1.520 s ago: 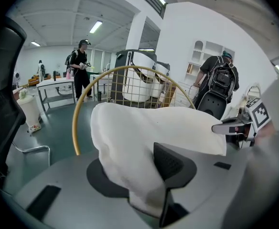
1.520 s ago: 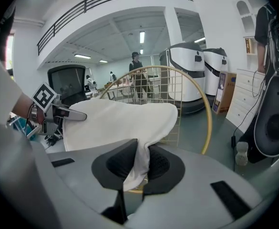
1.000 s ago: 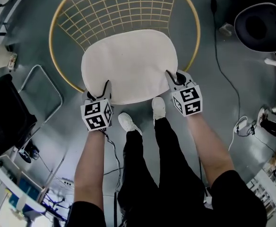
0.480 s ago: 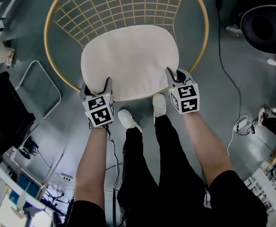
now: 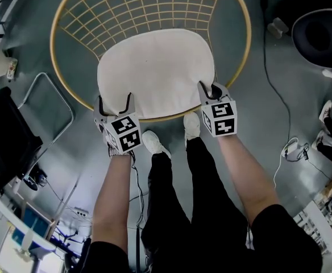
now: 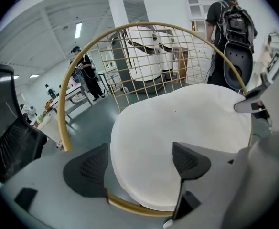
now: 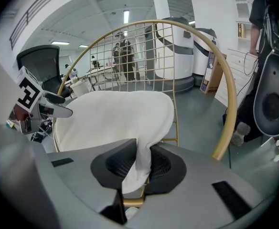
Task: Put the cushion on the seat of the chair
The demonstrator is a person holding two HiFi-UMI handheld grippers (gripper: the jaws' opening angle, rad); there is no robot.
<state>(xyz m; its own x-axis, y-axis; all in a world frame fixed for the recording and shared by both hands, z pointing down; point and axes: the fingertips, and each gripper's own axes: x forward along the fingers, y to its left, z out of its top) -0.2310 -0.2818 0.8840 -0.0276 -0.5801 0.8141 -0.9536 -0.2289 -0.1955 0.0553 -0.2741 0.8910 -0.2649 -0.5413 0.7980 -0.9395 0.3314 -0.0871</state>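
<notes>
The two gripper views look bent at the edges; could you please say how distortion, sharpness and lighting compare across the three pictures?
Left gripper view: strong fisheye, the chair rim bows and the corners go black, yet the cushion is sharp. Right gripper view: same bending, with a ceiling light blown out white. Head view: milder distortion, even light, soft shadows only.

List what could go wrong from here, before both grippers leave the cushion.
1. The right gripper is clamped on a corner of the cushion; pulling away before opening could drag it off the chair.
2. The jaws of the left gripper have just been opening and straddle the cushion's edge near the chair's rim; a careless withdrawal might snag either.
</notes>
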